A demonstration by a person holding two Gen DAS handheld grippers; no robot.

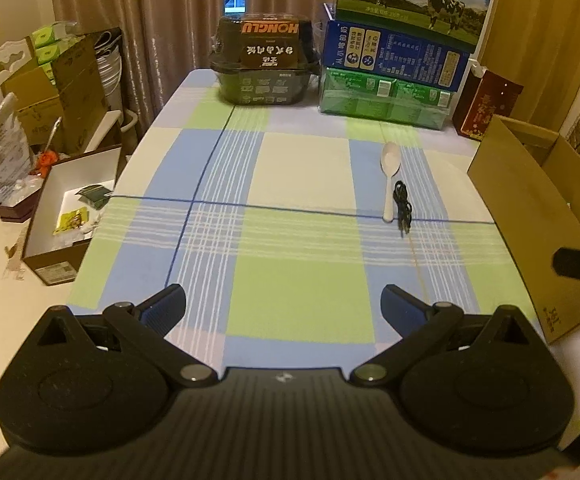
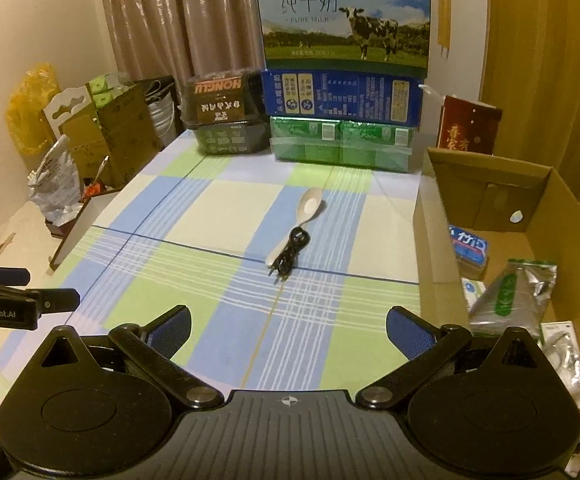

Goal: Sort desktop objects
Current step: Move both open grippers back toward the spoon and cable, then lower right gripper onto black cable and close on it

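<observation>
A white plastic spoon [image 1: 389,174] [image 2: 305,211] lies on the checked tablecloth [image 1: 250,220], bowl pointing away. A coiled black cable [image 1: 403,208] [image 2: 290,254] lies right beside its handle. An open cardboard box [image 2: 497,216] [image 1: 529,208] stands at the table's right side and holds several packets. My left gripper [image 1: 284,304] is open and empty, low over the near table. My right gripper [image 2: 288,330] is open and empty, near the box's left wall; the spoon and cable lie ahead of it.
Stacked milk cartons [image 2: 341,80] [image 1: 401,52] and a dark food tub [image 2: 222,120] [image 1: 264,64] stand along the table's far edge, a red box [image 2: 469,124] at far right. Boxes and bags [image 1: 50,120] clutter the floor at left.
</observation>
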